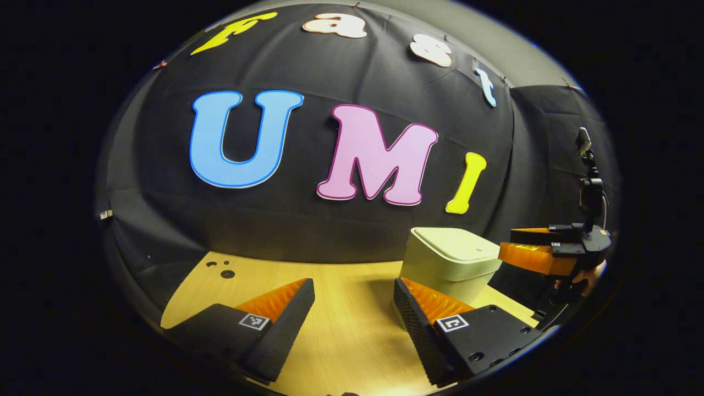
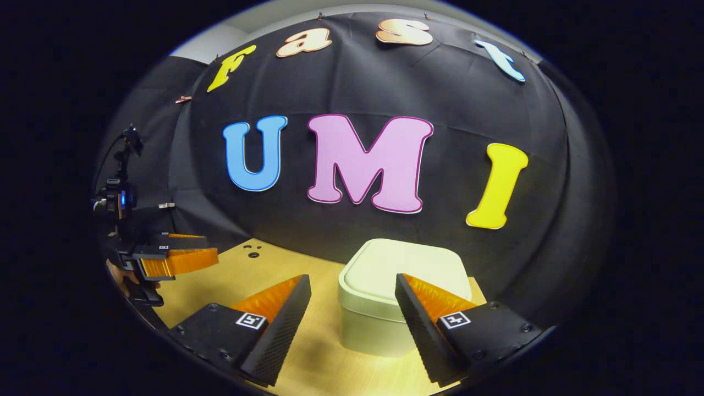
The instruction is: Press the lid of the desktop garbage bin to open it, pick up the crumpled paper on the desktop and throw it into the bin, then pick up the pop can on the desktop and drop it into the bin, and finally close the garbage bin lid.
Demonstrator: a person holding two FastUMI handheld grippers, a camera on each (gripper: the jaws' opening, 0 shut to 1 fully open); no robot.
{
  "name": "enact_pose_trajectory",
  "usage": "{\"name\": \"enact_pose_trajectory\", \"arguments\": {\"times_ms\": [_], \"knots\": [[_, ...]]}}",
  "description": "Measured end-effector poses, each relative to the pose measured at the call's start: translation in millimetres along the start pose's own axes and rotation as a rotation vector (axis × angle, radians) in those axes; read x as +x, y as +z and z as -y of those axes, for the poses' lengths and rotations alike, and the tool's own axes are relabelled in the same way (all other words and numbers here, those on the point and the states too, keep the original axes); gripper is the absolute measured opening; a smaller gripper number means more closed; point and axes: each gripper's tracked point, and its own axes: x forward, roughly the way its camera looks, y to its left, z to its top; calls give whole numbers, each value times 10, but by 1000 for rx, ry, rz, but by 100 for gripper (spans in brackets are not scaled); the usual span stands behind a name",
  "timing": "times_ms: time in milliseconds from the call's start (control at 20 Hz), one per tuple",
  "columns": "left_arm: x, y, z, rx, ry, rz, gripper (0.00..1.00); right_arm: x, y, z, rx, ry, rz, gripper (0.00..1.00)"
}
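Plainly, the shut garbage bin (image 2: 404, 275) carries no legible writing.

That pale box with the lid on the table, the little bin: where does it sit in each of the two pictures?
Left gripper view: the bin stands right of centre, lid shut, behind the left gripper's right-hand finger.
Right gripper view: the bin stands low, just right of centre, partly behind the right gripper's right-hand finger.
Shared landmark: the dark holes in the wooden table near its far left corner.
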Motion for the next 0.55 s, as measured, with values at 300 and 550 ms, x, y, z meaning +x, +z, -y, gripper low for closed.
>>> {"name": "enact_pose_trajectory", "arguments": {"times_ms": [300,550], "knots": [[16,88,213,30,-2,24,94,-58,-52,125,30,13,17,98],[26,119,365,47,4,23,94,-81,-95,195,31,40,21,98]]}}
